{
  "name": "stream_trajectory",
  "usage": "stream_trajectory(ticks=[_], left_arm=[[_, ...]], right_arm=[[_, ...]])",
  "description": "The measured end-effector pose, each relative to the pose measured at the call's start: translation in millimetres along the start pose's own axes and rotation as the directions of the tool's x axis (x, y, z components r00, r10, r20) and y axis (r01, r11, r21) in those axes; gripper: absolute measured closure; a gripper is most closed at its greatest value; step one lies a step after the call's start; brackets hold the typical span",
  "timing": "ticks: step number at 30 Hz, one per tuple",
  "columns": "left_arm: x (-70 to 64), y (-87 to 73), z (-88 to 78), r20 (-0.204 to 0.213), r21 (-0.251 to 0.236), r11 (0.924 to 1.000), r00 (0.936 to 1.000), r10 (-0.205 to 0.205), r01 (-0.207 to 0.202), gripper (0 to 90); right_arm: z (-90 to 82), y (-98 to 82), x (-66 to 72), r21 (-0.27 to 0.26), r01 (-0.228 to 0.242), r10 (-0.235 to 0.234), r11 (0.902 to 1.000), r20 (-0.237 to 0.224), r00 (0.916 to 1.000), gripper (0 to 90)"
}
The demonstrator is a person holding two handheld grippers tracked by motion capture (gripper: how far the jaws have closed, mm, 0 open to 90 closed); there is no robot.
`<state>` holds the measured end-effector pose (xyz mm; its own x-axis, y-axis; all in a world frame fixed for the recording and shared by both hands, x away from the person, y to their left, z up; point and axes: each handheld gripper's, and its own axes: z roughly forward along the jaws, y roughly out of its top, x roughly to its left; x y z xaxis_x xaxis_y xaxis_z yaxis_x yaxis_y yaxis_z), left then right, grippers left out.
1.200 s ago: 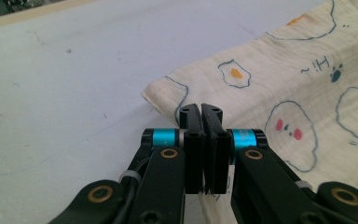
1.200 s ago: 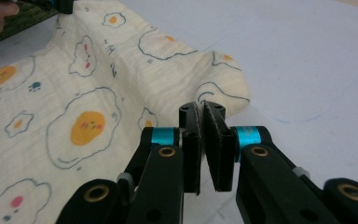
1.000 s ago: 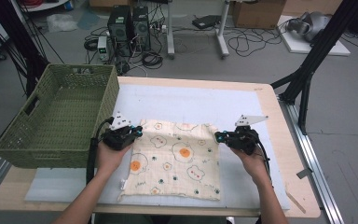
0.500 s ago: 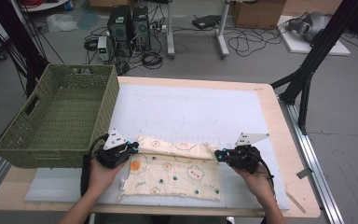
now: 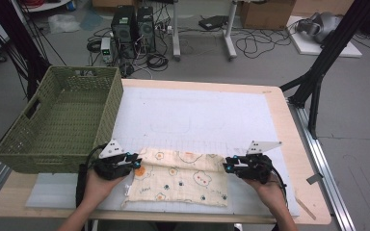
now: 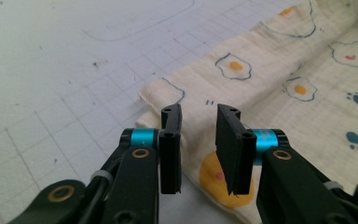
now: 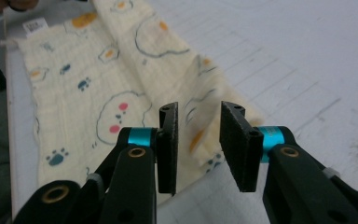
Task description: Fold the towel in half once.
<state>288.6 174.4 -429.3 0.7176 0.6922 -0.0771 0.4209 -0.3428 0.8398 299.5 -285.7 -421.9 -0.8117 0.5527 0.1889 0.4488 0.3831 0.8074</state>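
A cream cloth [image 5: 178, 178] printed with fried eggs and paw marks lies folded over on the white mat near the table's front edge. My left gripper [image 5: 136, 160] is at the cloth's left end and my right gripper [image 5: 226, 166] at its right end, both near the far fold. In the left gripper view the gripper [image 6: 199, 128] has a gap between its pads, and the cloth [image 6: 284, 70] lies beneath, untouched. The right gripper [image 7: 199, 126] stands the same over the cloth [image 7: 88, 84]. Both pairs of jaws have just been opening, and no pad presses the cloth.
A green woven basket [image 5: 111, 108] stands at the table's left side, close to my left hand. The white gridded mat [image 5: 197, 115] stretches beyond the cloth toward the far edge. Computer towers and cables sit on the floor behind the table.
Both grippers drew the cloth's far edge toward the person, which folded it to a narrower strip. Their jaws, shut on the cloth before, now stand apart and have let go.
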Motion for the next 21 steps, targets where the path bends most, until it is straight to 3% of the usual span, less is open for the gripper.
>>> stream_trajectory(ticks=[5, 9, 12, 17, 21], left_arm=[[1.5, 9.6, 3.2, -0.009, -0.012, 0.9999, 1.0, 0.003, -0.003, 59.6], [2.7, 13.3, 9.3, -0.013, -0.018, 0.9998, 0.9999, -0.008, 0.008, 53.3], [4.6, 13.5, 15.7, -0.016, 0.011, 0.9998, 0.9997, -0.019, 0.019, 50.5], [6.7, 13.4, 25.2, -0.027, 0.049, 0.9985, 0.9994, -0.022, 0.023, 50.1], [8.1, 13.2, 31.5, -0.035, 0.073, 0.9971, 0.9993, -0.016, 0.018, 52.0]], right_arm=[[0.4, 12.8, -1.3, -0.026, 0.002, -0.003, 0.9996, -0.013, 0.9999, 58.0], [10.4, 16.8, 1.2, 0.007, 0.011, -0.01, 0.9999, -0.046, 0.9989, 55.6], [16.4, 15.9, 3.0, 0.033, 0.017, -0.015, 0.9993, -0.054, 0.9984, 55.6], [20.6, 12.2, 2.5, 0.058, 0.029, -0.026, 0.9979, -0.041, 0.9988, 71.3], [23.1, 9.4, 3.5, 0.079, 0.045, -0.042, 0.9959, -0.049, 0.998, 76.6]])
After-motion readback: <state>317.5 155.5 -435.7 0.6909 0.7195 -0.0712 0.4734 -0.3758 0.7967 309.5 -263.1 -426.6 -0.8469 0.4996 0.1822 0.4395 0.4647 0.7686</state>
